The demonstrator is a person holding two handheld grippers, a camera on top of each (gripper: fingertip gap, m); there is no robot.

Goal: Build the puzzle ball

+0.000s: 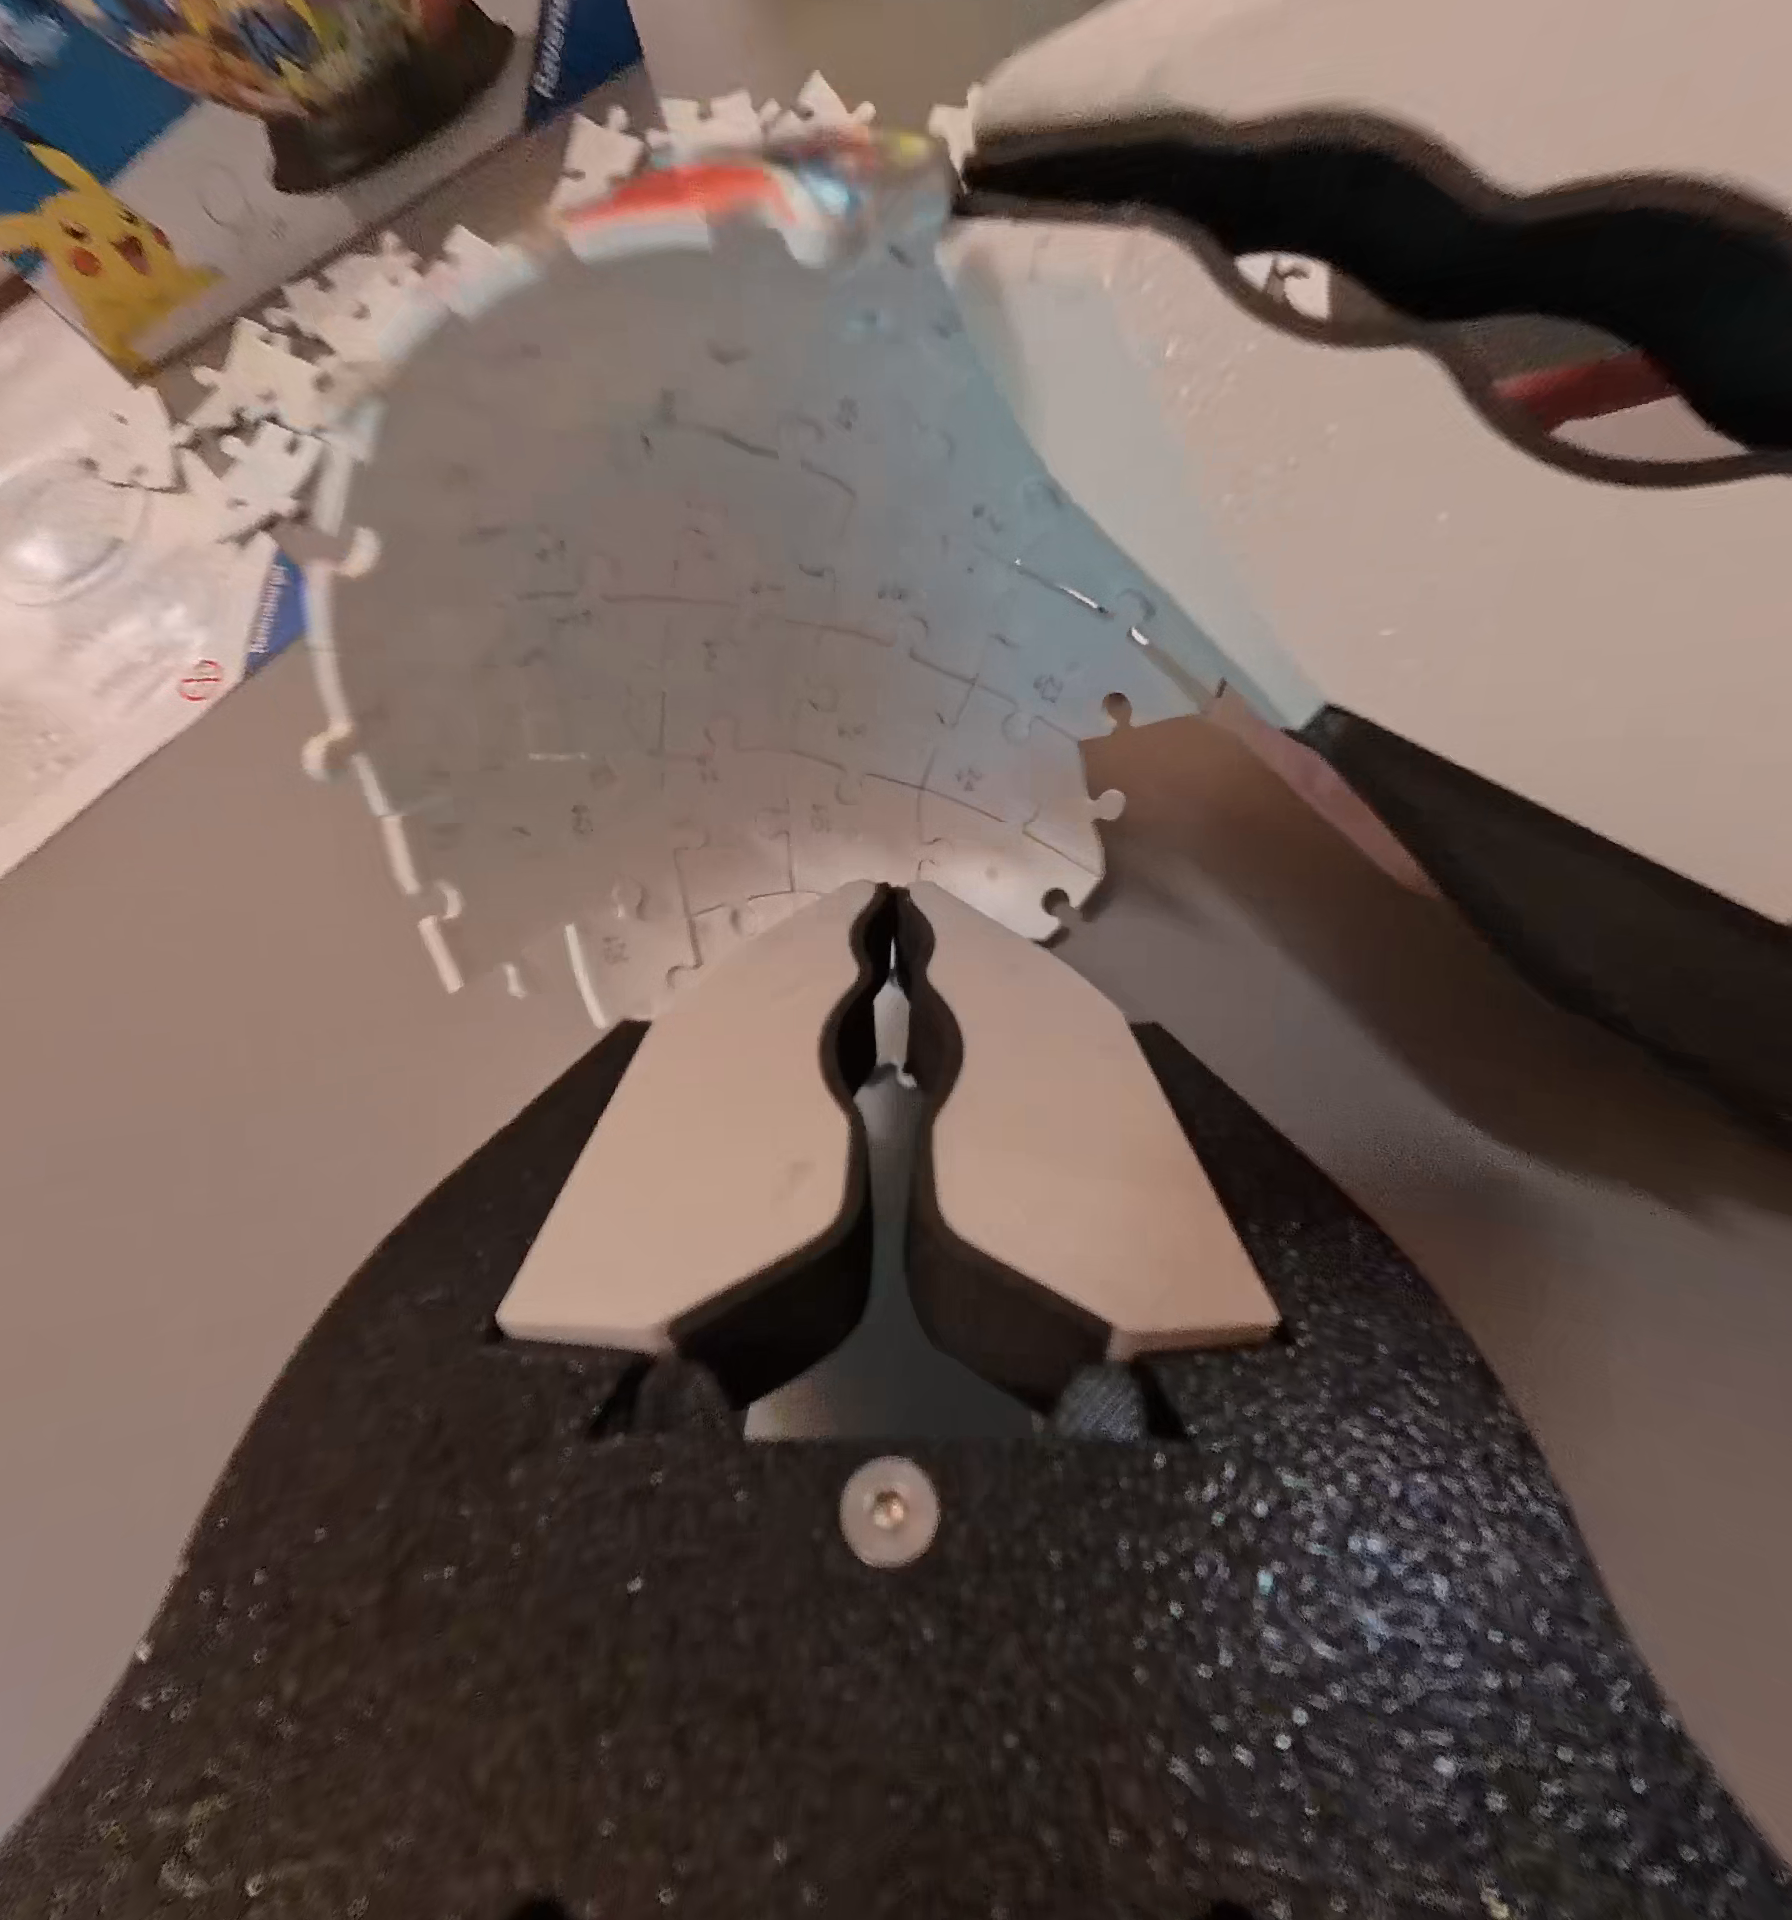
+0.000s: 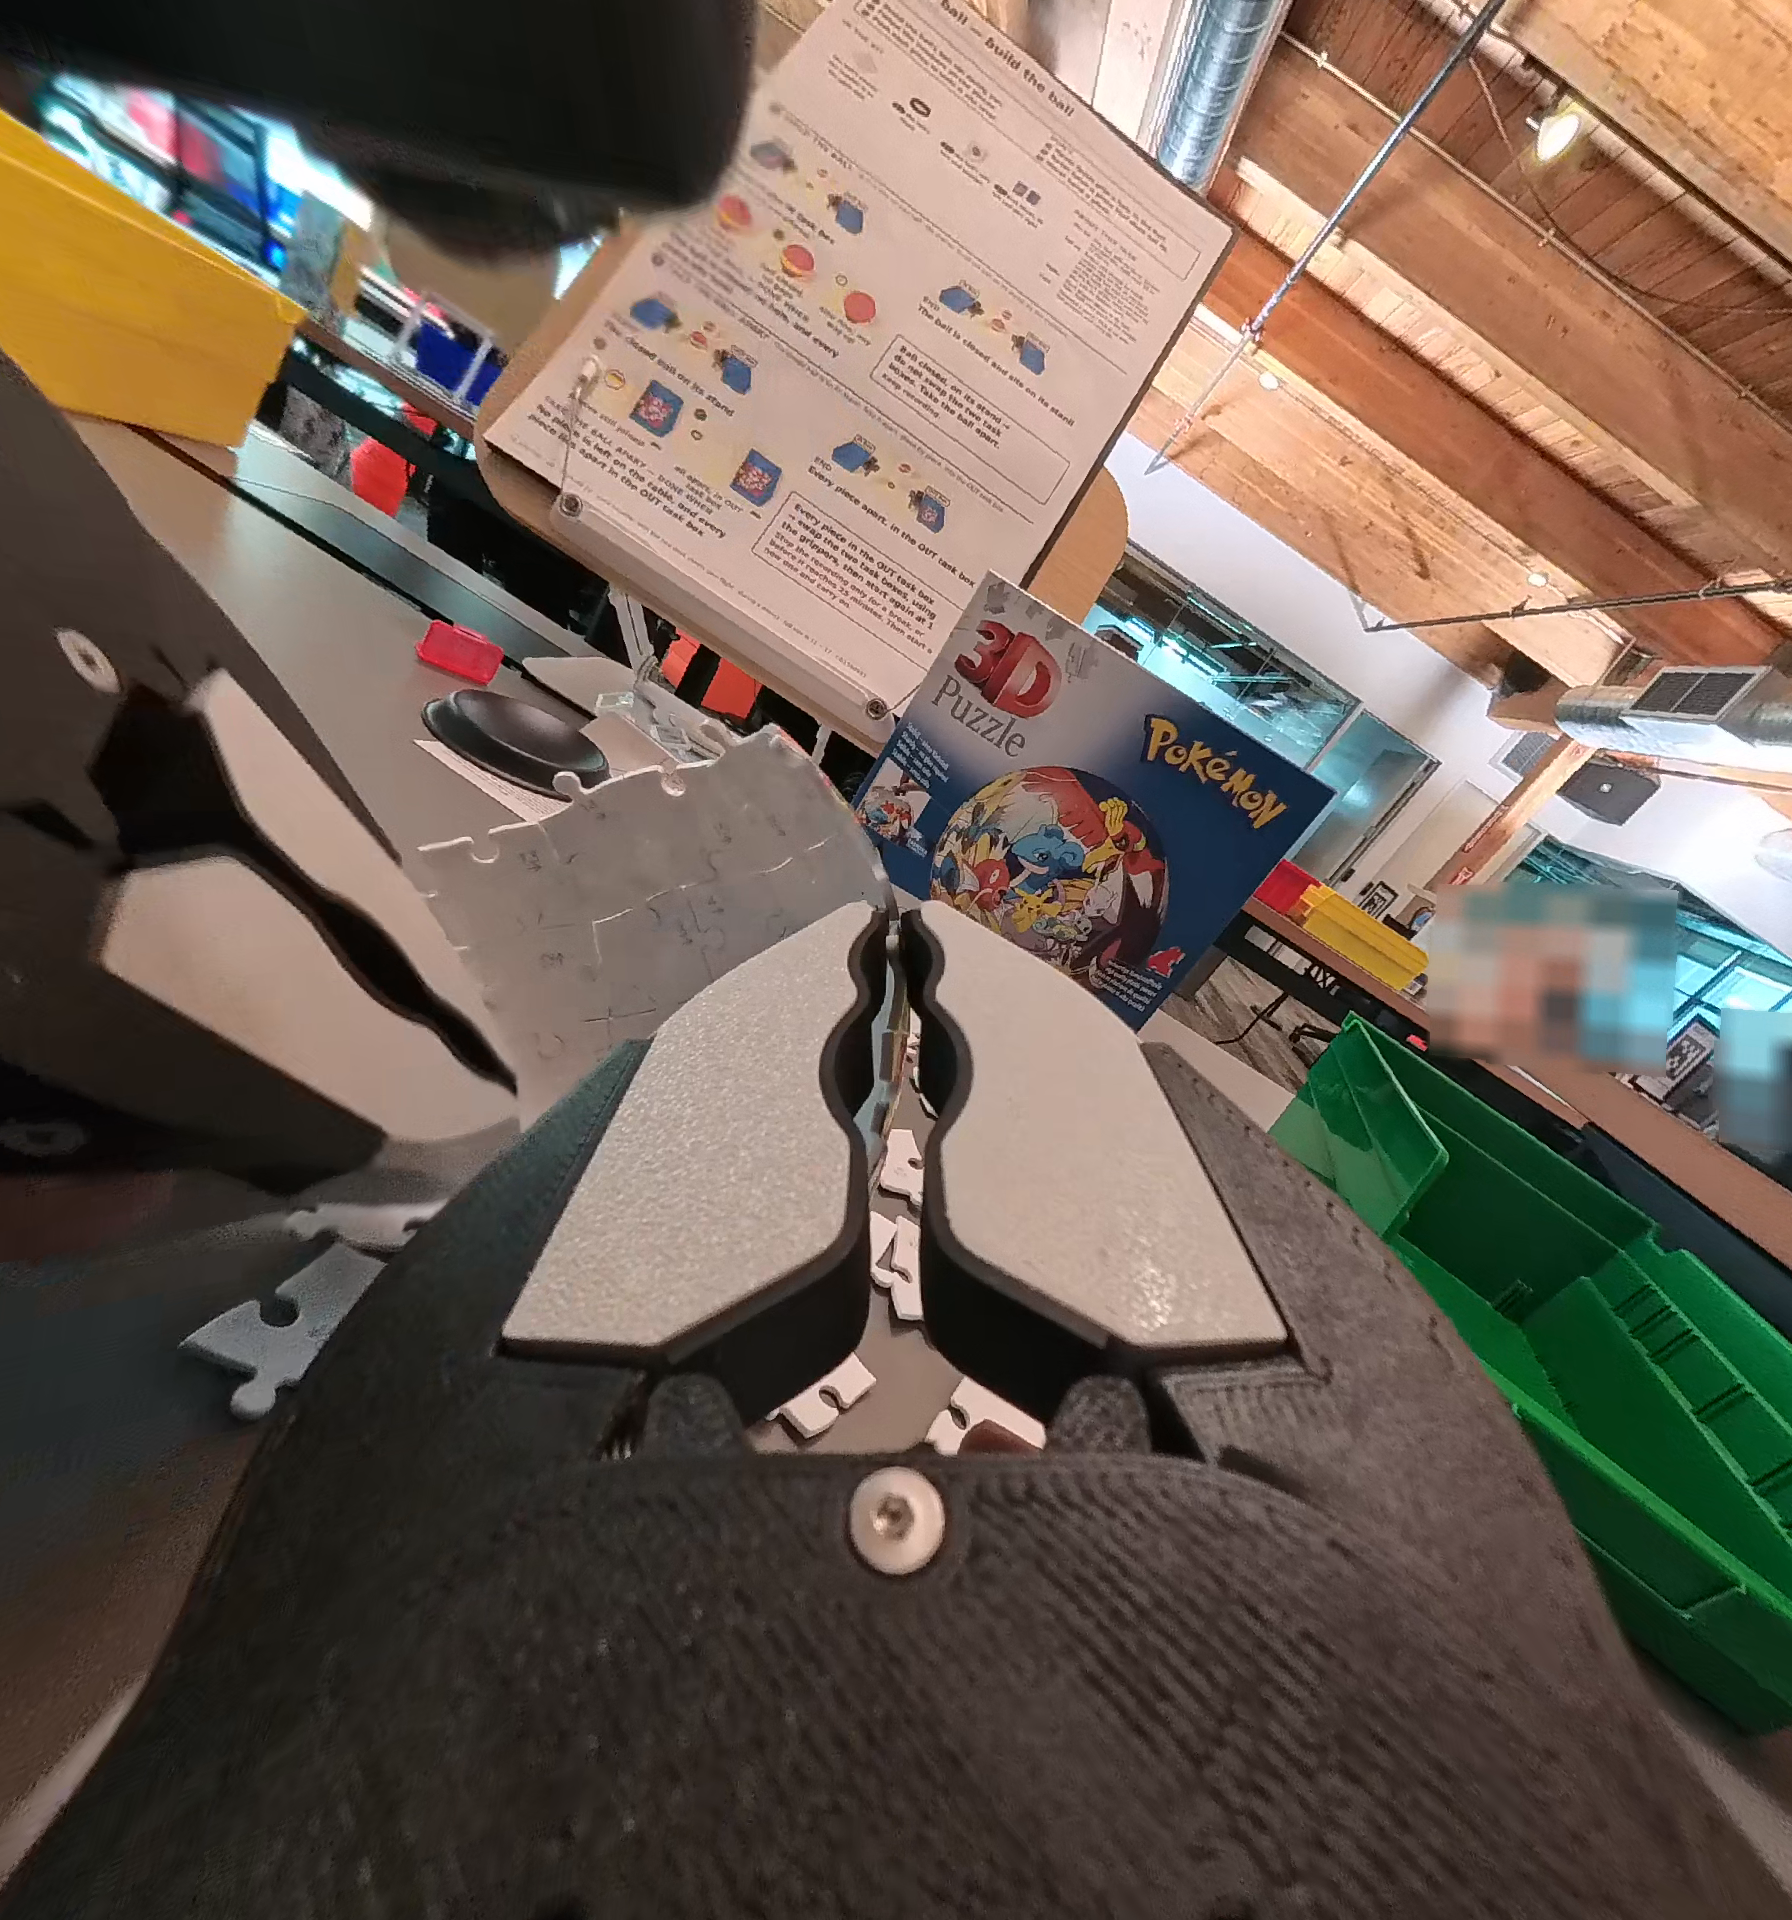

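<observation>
Puzzle ball shell, half built, hangs above the bench, pinched at 6 o'clock by the left claw and at 1 o'clock by the right claw; uneven pulling could pop its seams.

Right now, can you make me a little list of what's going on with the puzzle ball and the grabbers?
Main thing: curved puzzle shell, a part-built piece of the ball, grey inner side showing
Left hand-held gripper: shut on the shell's near edge
Right hand-held gripper: shut on another edge of the same shell
Loose pieces: scattered on the table beyond the shell
Puzzle box: standing upright behind the shell
Green bin: to the right
Ball finished: no, the shell is only partly built
</observation>
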